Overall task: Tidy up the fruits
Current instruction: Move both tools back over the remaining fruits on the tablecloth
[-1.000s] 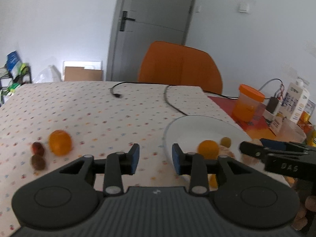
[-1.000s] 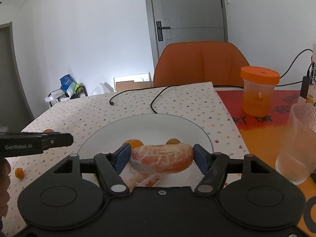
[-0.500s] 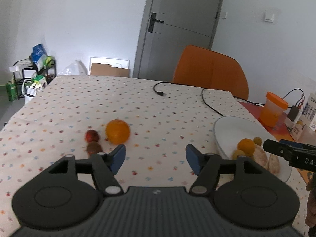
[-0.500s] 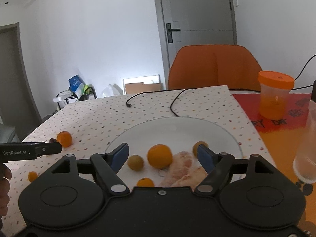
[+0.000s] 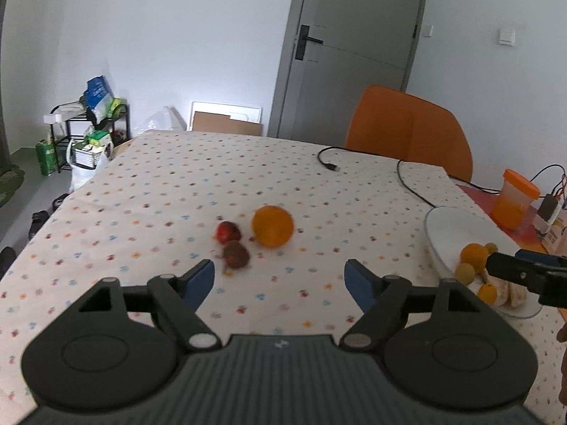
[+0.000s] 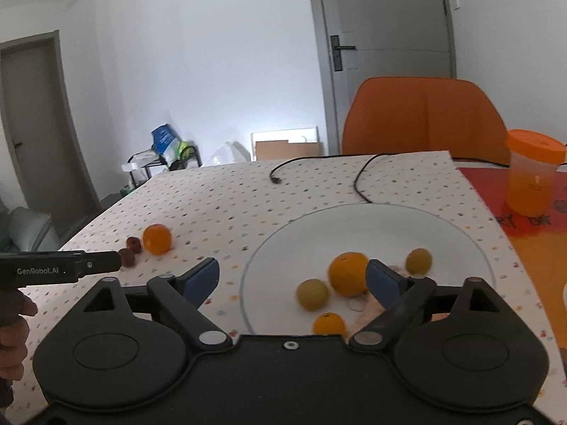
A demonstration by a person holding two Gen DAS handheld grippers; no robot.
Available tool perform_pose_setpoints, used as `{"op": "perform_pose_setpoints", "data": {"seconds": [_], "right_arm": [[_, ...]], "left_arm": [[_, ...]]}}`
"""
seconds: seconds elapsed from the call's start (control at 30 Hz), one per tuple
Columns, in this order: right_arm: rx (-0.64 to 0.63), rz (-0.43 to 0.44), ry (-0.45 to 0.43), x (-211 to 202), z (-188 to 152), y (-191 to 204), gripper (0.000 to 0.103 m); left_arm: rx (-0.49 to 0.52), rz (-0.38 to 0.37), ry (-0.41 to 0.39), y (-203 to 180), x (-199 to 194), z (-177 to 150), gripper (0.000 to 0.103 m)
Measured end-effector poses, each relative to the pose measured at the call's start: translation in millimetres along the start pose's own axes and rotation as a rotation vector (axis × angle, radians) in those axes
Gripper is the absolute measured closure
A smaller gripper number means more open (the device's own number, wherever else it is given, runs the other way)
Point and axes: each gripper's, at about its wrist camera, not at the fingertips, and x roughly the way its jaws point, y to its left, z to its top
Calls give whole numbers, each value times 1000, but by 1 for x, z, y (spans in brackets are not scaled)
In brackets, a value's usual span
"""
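Left gripper (image 5: 280, 278): jaws spread wide with nothing between them, hovering over the dotted tablecloth near the loose fruit.
Right gripper (image 6: 292, 278): jaws spread wide and holding nothing, poised over the near edge of the plate; its right finger overlaps the fruit on the plate in view.
Large orange (image 5: 272, 225): round, bright orange, lying on the table left of the plate, slightly blurred.
Red fruit (image 5: 227, 231): small, red and glossy, just left of the large orange.
Dark fruit (image 5: 236, 254): small, brownish-red, just near of the red fruit, close to the left gripper's fingers.
Plate (image 6: 382, 223): white, round and shallow, on the right part of the table; its far half is bare.
Orange on plate (image 6: 348, 272): round, mid-sized, near the plate's middle.
Yellow-green fruit (image 6: 312, 294): small, round, just left of that orange.
Small orange (image 6: 329, 324): smallest citrus, at the plate's near rim.
Second yellowish fruit (image 6: 419, 260): small, blurred, right of the orange.
Peeled segments (image 5: 510, 292): pale, on the plate's near right side.
Table (image 5: 177, 191): covered in a white cloth with coloured dots.
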Motion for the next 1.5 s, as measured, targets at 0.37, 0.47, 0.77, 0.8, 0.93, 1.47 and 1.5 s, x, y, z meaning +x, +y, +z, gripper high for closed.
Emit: {"op": "perform_pose_setpoints", "data": {"seconds": [0.37,0.47,0.77,0.8,0.93,1.47,1.5], "right_arm": [[3,64,38,3,-10,26,5],[-8,83,47,4,-13,34,5],[-26,148,68,7,-20,58,5],[-32,150,71,7,-21,61,5],[-48,176,83,11,-24,73,6],[-127,263,144,32,-32,126,28],[-129,267,147,33,-32,128,31]], "left_arm": [[-19,47,10,32,-17,-11,22],[-27,56,9,39,-22,-14,22],[-42,78,13,57,-29,-21,22],[-41,79,14,58,-30,-22,22],[-42,83,18,66,-33,-25,22],[-54,88,11,95,-42,-31,22],[-55,90,12,97,-42,-32,22]]}}
